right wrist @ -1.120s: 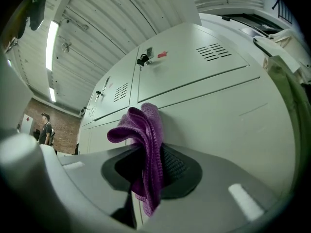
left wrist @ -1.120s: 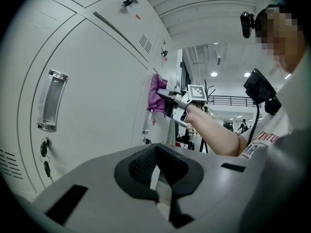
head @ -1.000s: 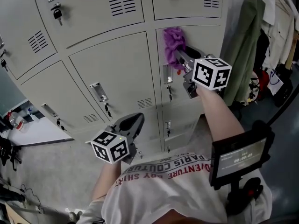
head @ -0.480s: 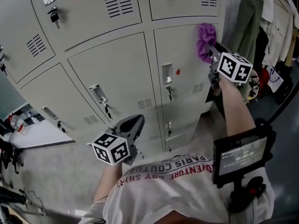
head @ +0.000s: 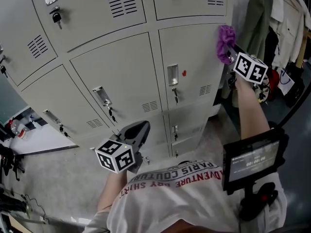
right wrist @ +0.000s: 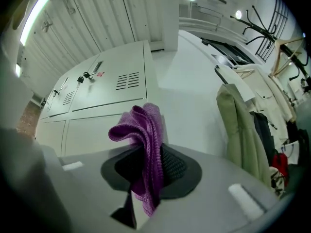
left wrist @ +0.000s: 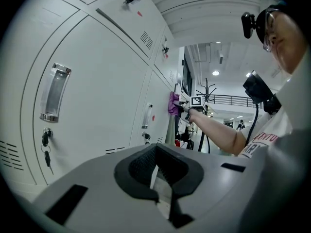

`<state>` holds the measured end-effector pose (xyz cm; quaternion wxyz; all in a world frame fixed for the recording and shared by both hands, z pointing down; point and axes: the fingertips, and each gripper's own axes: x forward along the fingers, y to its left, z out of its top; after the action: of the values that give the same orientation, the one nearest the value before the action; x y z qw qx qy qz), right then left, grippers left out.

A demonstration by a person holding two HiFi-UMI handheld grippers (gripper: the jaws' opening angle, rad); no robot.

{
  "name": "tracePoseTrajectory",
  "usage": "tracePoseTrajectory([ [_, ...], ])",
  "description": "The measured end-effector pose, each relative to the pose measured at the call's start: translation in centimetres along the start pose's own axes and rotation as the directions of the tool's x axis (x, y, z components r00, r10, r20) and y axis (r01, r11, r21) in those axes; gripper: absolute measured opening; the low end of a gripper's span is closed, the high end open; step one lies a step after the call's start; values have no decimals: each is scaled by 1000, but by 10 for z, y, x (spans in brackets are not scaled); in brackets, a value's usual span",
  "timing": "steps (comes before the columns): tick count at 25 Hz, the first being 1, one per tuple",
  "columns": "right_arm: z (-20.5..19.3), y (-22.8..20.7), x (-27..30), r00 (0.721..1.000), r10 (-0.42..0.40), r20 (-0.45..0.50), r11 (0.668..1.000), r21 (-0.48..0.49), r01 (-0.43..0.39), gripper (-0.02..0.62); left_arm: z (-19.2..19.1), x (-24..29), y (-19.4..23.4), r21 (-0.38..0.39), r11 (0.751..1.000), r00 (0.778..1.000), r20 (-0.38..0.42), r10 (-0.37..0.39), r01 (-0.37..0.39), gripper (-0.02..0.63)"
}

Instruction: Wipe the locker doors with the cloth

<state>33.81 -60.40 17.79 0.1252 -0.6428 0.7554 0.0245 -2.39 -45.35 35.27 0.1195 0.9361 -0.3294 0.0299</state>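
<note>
**Cloth**: purple, knitted, loosely ribbed, bunched into soft folds. It is gripped in the closed fingers of the right gripper and is held at the upper right corner of a locker door; firm contact cannot be confirmed. In the right gripper view the cloth is seen pinched between the black textured pads of the right gripper, one fold rising above them and a tail hanging below.

**Locker door**: pale grey painted sheet metal, flat and smooth, with a slotted vent, a recessed metal handle, a key lock below it and a small red mark. More doors of the same make are set to the left, above and below it.

**Left gripper**: held low, well apart from the cloth, pointed at the lower lockers. Its fingers are drawn together on nothing, and only a thin slit is left between the ridged black pads.

**Surroundings**: an olive green coat and paler garments are hung just right of the lockers. A black screen unit is carried near the right forearm. A white T-shirt with red lettering fills the lower edge.
</note>
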Motion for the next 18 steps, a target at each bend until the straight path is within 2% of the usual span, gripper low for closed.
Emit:
tracePoseTrajectory([
  [3, 4, 22, -11, 999, 41, 34, 999, -4, -41, 77, -2, -2, -1, -4, 1000, 1000, -4, 6, -6, 0],
  [8, -4, 99, -29, 976, 214, 52, 977, -4, -214, 77, -8, -4, -4, -7, 1000, 1000, -11, 12, -12, 0],
  [13, -46, 176, -42, 932, 361, 14, 932, 28, -361, 77, -16, -11, -8, -16, 1000, 999, -28, 18, -18, 0],
  [18, -83, 223, -37, 902, 428, -51, 904, 48, -426, 77, -13, -14, -11, -17, 1000, 1000, -20, 20, -21, 0],
])
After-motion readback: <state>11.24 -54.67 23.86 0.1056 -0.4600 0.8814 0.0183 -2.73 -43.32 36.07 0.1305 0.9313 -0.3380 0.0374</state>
